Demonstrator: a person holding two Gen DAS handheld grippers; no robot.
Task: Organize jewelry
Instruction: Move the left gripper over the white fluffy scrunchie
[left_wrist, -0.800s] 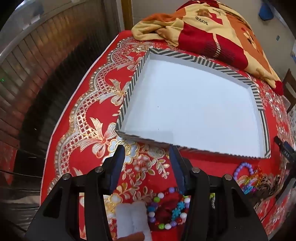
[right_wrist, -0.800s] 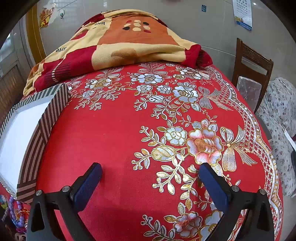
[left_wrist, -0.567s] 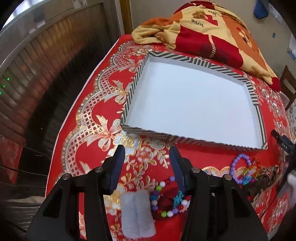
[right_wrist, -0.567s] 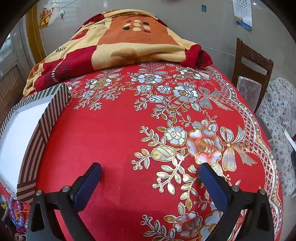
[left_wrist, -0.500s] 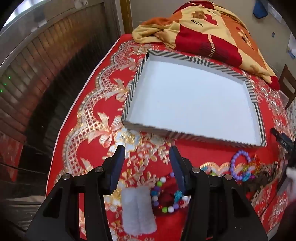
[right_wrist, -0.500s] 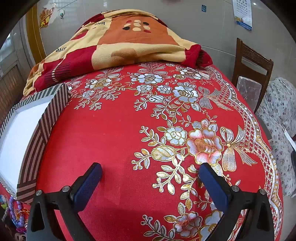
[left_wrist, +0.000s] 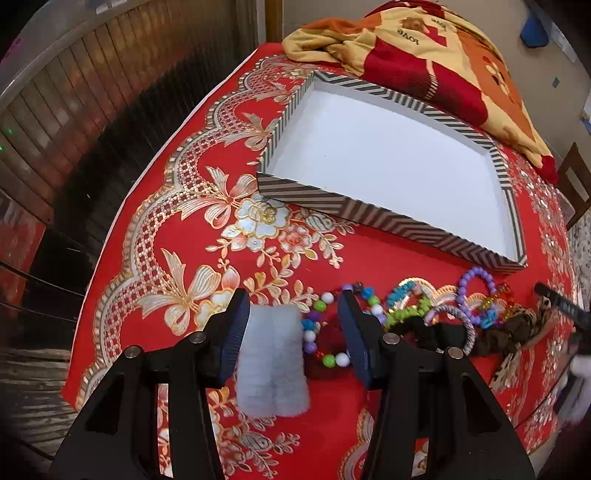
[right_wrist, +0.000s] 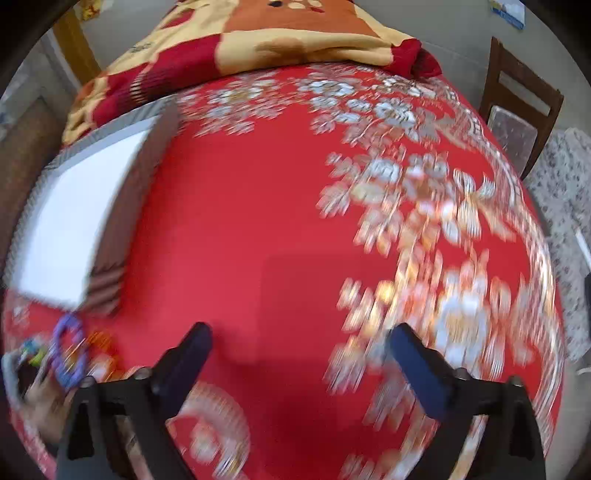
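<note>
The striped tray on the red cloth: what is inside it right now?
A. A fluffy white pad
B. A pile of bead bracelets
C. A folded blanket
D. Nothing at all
D: the striped tray shows only its bare white floor, while the bead bracelets lie outside it on the red cloth.

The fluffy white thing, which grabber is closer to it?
Left. The left gripper hangs right over the fluffy white pad, jaws open around it. The right gripper is open over bare red cloth, far off.
</note>
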